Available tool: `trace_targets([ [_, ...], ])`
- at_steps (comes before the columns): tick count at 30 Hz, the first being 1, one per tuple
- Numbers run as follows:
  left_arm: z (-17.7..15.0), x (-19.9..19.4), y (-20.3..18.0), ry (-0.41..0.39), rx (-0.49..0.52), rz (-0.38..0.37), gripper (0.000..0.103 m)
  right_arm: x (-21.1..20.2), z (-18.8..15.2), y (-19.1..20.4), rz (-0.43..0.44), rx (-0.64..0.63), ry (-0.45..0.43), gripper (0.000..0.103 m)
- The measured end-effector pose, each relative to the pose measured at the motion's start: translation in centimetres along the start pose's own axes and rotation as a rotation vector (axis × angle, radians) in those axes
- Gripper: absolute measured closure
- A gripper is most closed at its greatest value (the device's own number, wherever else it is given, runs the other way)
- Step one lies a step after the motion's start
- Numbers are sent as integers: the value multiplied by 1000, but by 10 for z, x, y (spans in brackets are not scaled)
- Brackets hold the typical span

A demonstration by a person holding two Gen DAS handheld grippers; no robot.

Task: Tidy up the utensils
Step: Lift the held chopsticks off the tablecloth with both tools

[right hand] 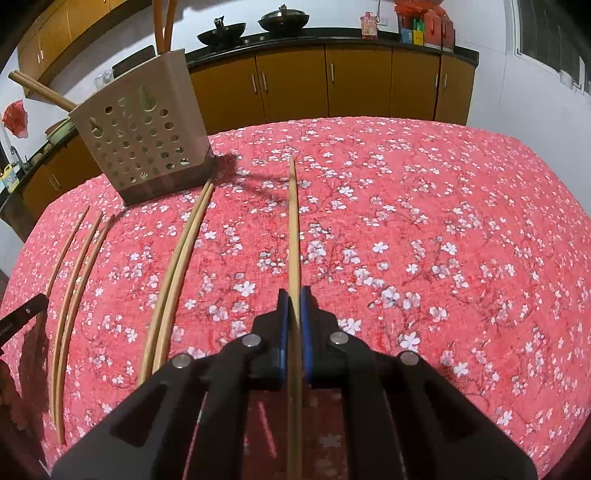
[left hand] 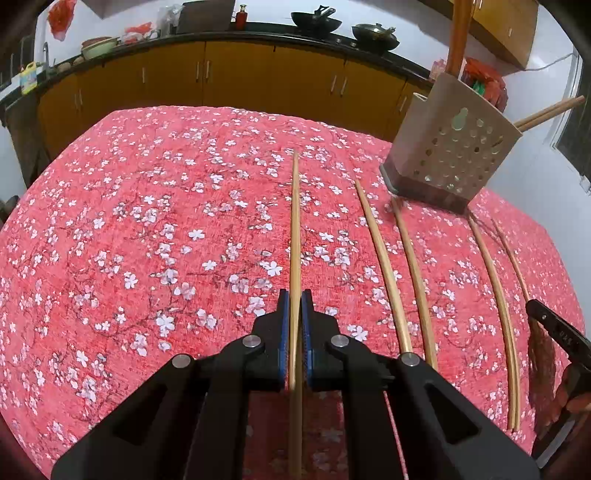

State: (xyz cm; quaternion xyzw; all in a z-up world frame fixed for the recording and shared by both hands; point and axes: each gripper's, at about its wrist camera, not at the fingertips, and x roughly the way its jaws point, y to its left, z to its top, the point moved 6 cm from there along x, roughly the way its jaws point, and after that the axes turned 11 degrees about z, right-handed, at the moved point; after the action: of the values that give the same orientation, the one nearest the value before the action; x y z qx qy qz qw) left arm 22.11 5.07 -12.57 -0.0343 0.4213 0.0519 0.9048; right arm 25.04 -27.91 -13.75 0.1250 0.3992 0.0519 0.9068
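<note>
Your left gripper (left hand: 294, 301) is clenched on a single chopstick (left hand: 295, 229), blue pads (left hand: 283, 325) pressed to it on both sides. The stick runs straight ahead from the jaws, its far tip out over the middle of the flowered red tablecloth (left hand: 129, 221). Whether that tip touches the cloth, I can't tell.

Same story on your right: the right gripper (right hand: 294, 295) is closed tight on its own chopstick (right hand: 293, 221), which points toward the far edge of the table.

Between your two hands, loose chopsticks lie flat on the cloth, roughly parallel. From the left wrist view you've got two near ones (left hand: 402, 273) side by side just right of your held stick, then a touching pair (left hand: 498, 295) further toward the right edge. From the right wrist view that pair (right hand: 177, 266) sits just left of your held stick.

The beige perforated utensil holder (left hand: 454, 147) stands on a dark base near the far edge of the table, between both grippers' lines. Chopstick ends (left hand: 550, 109) and orange-brown handles (left hand: 458, 37) stick out of its top.

Behind the table runs a dark counter with yellow cabinet doors (right hand: 354, 81), two dark woks (right hand: 282, 18) sitting on it.
</note>
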Motion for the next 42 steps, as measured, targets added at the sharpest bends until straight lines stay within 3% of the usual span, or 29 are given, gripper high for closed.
trace_targets([
  [30, 0, 0, 2, 2, -22, -18, 95, 1, 0, -1, 1, 0, -1, 95],
  [36, -5, -5, -2, -4, 32, 25, 95, -8, -11, 4, -12, -34, 8, 94],
  [42, -9, -8, -2, -2, 24, 17, 95, -16, -19, 3, 3, -23, 7, 94],
])
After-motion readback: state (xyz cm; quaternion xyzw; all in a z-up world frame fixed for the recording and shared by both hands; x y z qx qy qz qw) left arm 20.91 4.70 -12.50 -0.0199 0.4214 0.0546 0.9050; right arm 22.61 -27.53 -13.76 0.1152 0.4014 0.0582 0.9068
